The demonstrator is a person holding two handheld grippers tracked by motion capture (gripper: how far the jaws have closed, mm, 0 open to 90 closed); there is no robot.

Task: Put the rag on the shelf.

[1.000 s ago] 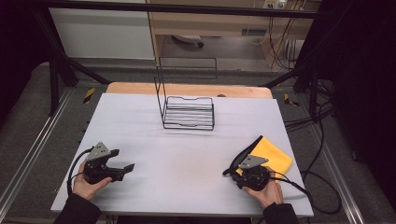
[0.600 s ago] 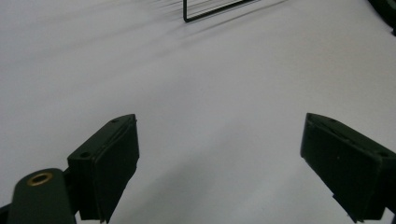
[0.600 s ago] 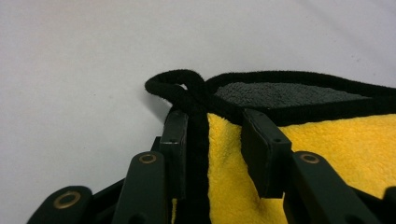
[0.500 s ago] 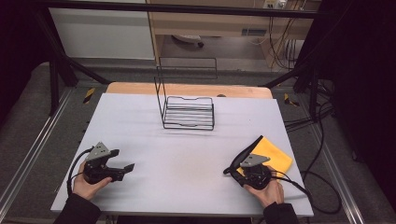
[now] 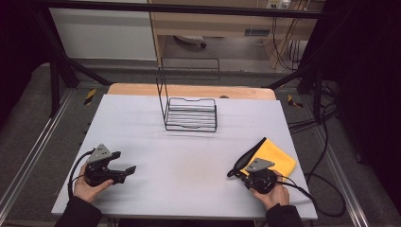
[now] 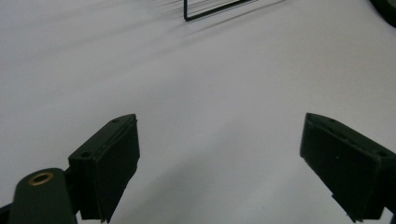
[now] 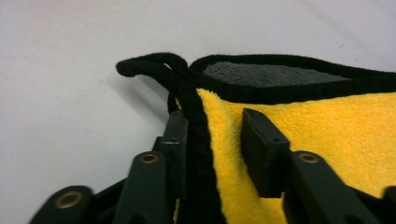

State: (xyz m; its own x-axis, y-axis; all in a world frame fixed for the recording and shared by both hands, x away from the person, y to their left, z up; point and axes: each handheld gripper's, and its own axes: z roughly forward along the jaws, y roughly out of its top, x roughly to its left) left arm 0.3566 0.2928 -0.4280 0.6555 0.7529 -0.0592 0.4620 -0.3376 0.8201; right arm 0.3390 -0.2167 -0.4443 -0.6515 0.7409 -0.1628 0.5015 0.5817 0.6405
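Right gripper view: the right gripper (image 7: 212,140) has just been closing its jaws and now pinches the black-trimmed edge of the yellow cloth (image 7: 327,135), a fold of it bunched between the pads. In the high view this gripper (image 5: 246,166) sits near the table's (image 5: 189,156) front right corner, the cloth (image 5: 274,156) lying flat beyond it by the right edge. The left gripper (image 5: 124,171) rests near the front left corner, jaws released and wide apart over bare surface. A black wire rack (image 5: 190,113) stands toward the far edge, middle.
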